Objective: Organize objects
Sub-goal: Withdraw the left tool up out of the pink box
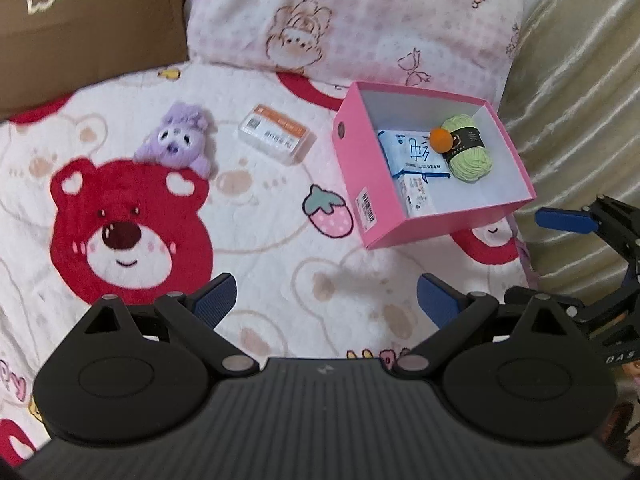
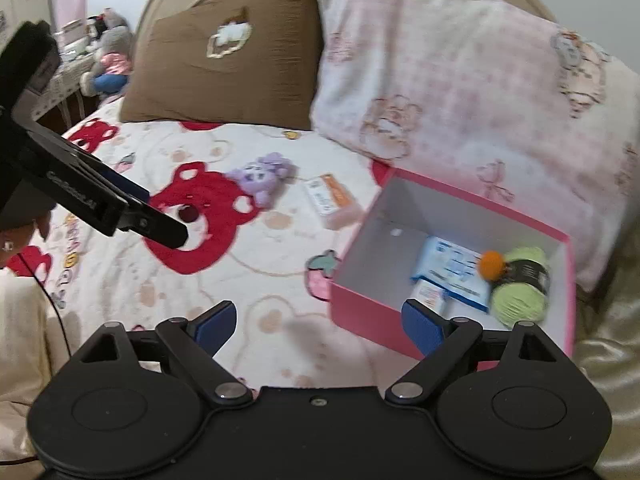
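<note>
Both grippers hung above the blanket (image 1: pixel 256 216), each with nothing between its pads. Left gripper (image 1: pixel 326 300): jaws spread wide, empty. Right gripper (image 2: pixel 320 322): jaws spread wide, empty, its right pad in front of the near wall of the box.

The pink box (image 1: pixel 362 168) sat open on the blanket at the right, close to the pink pillow (image 1: pixel 360 16). Inside it:
- a blue-and-white wipes pack (image 1: pixel 412 154), lying flat;
- a smaller white carton (image 1: pixel 416 194) nearer the front wall, touching the pack;
- a green yarn skein (image 1: pixel 470 148) with a dark band, beside the pack on the right;
- an orange ball (image 1: pixel 440 137) resting where pack and yarn meet.

Outside the box, on the blanket:
- a purple plush (image 1: pixel 178 138), lying at the top edge of the printed red bear face;
- a clear case with orange label (image 1: pixel 274 133), between the plush and the box, apart from both.

The right wrist view showed the same layout: box (image 2: pixel 360 312), yarn (image 2: pixel 520 284), ball (image 2: pixel 491 265), pack (image 2: pixel 452 268), plush (image 2: pixel 262 178), case (image 2: pixel 332 198). The left gripper (image 2: pixel 176 236) showed there at far left, over the red bear print. A brown pillow (image 2: pixel 228 56) stood left of the pink one. That view was somewhat blurred.
</note>
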### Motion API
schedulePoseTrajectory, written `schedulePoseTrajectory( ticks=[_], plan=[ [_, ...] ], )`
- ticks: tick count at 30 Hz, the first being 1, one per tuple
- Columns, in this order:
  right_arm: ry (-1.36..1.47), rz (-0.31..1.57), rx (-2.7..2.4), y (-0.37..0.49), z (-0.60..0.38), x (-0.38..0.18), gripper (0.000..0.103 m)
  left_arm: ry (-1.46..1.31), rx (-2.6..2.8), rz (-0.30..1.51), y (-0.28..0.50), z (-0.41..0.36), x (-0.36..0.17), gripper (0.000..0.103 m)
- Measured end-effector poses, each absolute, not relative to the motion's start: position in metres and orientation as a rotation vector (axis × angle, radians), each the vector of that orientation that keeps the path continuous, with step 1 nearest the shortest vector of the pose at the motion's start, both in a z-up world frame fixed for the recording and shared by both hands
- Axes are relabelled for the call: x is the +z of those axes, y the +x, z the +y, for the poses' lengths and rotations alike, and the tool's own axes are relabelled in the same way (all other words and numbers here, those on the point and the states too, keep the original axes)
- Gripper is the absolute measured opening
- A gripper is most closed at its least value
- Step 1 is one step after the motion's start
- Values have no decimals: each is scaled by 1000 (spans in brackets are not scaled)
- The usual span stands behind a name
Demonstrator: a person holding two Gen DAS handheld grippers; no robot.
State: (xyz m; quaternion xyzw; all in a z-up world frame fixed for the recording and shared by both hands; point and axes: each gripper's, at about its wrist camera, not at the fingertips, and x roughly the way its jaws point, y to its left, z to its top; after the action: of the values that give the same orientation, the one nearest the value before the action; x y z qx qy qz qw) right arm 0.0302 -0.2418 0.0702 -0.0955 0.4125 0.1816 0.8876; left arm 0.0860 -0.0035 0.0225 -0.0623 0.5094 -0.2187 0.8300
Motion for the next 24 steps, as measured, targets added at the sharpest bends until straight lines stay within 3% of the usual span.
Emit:
schedulePoseTrajectory(
  ticks=[24],
  plan=[
    [-194,828,553,88,-133,35,88,-347,-319,1037,129,90,-32,95]
  ],
)
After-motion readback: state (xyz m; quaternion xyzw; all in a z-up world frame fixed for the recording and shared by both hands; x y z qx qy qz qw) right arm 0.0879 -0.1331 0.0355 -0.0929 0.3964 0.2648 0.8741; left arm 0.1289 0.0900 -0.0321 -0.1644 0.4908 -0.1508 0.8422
